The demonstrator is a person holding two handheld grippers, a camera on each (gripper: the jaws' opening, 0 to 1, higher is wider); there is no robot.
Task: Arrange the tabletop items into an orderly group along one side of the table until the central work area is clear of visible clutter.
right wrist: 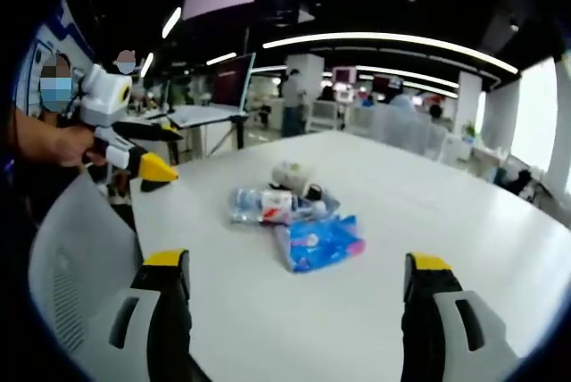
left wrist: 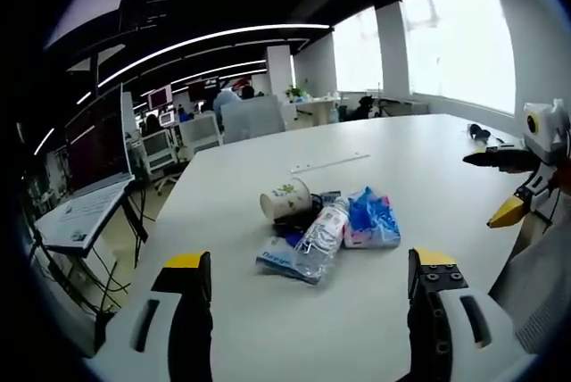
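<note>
A small heap lies in the middle of the white table (left wrist: 401,145): a paper cup (left wrist: 285,201) on its side, a clear plastic bottle (left wrist: 323,228) lying flat, a blue tissue pack (left wrist: 372,221) and a blue-white packet (left wrist: 278,260) under the bottle. My left gripper (left wrist: 308,288) is open, short of the heap, with nothing between its jaws. My right gripper (left wrist: 508,184) hovers at the table's right side. In the right gripper view the cup (right wrist: 292,177), bottle (right wrist: 268,205) and blue pack (right wrist: 319,242) lie ahead of my open right gripper (right wrist: 299,288). A hand holds the left gripper (right wrist: 162,152) at the left.
A thin pale strip (left wrist: 328,162) lies on the table beyond the heap, and a small dark object (left wrist: 479,132) sits far right. A grey chair back (right wrist: 80,257) stands against the table edge. A laptop stand (left wrist: 85,212) is off to the left. Office desks and people fill the background.
</note>
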